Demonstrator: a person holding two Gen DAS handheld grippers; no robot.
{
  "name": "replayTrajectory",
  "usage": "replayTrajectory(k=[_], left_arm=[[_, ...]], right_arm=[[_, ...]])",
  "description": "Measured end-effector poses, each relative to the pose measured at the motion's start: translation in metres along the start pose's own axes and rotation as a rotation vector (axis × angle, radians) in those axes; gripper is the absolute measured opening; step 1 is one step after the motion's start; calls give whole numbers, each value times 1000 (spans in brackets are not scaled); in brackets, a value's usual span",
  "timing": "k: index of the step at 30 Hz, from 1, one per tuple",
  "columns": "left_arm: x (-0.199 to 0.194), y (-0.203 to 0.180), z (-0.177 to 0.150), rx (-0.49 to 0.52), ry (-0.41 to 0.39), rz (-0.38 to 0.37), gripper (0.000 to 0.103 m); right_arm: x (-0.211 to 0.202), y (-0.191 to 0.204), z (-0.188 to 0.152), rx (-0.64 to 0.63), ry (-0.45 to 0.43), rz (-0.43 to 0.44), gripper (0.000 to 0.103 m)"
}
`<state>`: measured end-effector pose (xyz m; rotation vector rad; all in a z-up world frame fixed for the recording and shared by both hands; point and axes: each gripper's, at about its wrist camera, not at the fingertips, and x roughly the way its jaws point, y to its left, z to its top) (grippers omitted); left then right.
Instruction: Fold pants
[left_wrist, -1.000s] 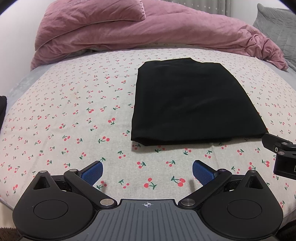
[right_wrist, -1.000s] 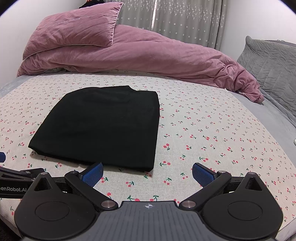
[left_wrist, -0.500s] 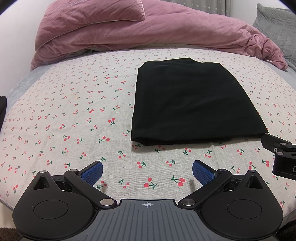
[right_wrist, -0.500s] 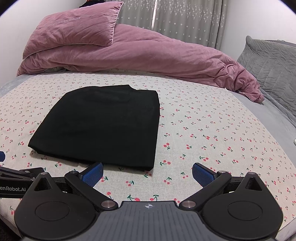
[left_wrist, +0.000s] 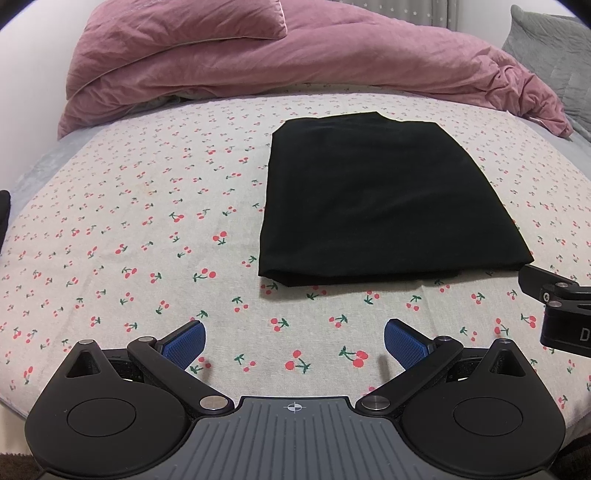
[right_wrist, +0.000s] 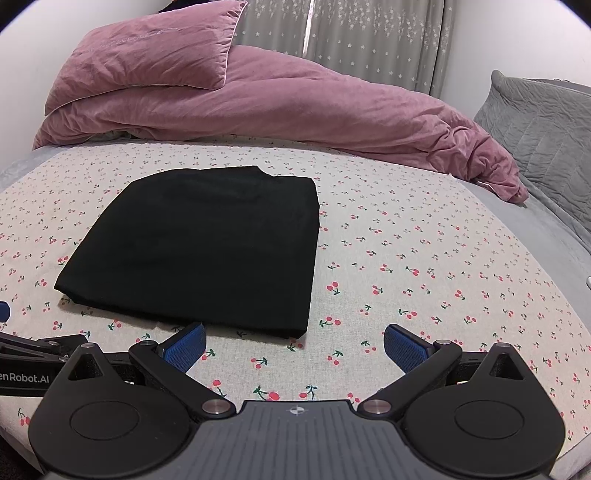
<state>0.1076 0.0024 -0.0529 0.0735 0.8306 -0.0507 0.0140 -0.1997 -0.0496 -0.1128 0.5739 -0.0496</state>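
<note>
Black pants (left_wrist: 384, 206) lie folded into a flat rectangle on the cherry-print sheet (left_wrist: 147, 229), roughly mid-bed; near edge shows stacked layers, top surface smooth; left gripper (left_wrist: 293, 341) sits low over the sheet short of the near edge, jaws spread wide, blue pads (left_wrist: 184, 341) holding nothing; right gripper (right_wrist: 293, 343) same, jaws wide apart and empty, its left pad just short of the pants' near edge, not clearly touching; in the right wrist view the pants (right_wrist: 207, 247) lie ahead and left of centre; pink duvet (right_wrist: 280, 110) and pink pillow (right_wrist: 147, 55) bunched behind, well apart from the pants; grey pillow (right_wrist: 546, 122) at far right.
</note>
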Motion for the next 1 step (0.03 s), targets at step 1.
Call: replayTrajectory(k=[1], left_arm=[[0, 1, 0, -1, 0, -8, 103]], right_arm=[[0, -1, 0, 2, 0, 4, 102]])
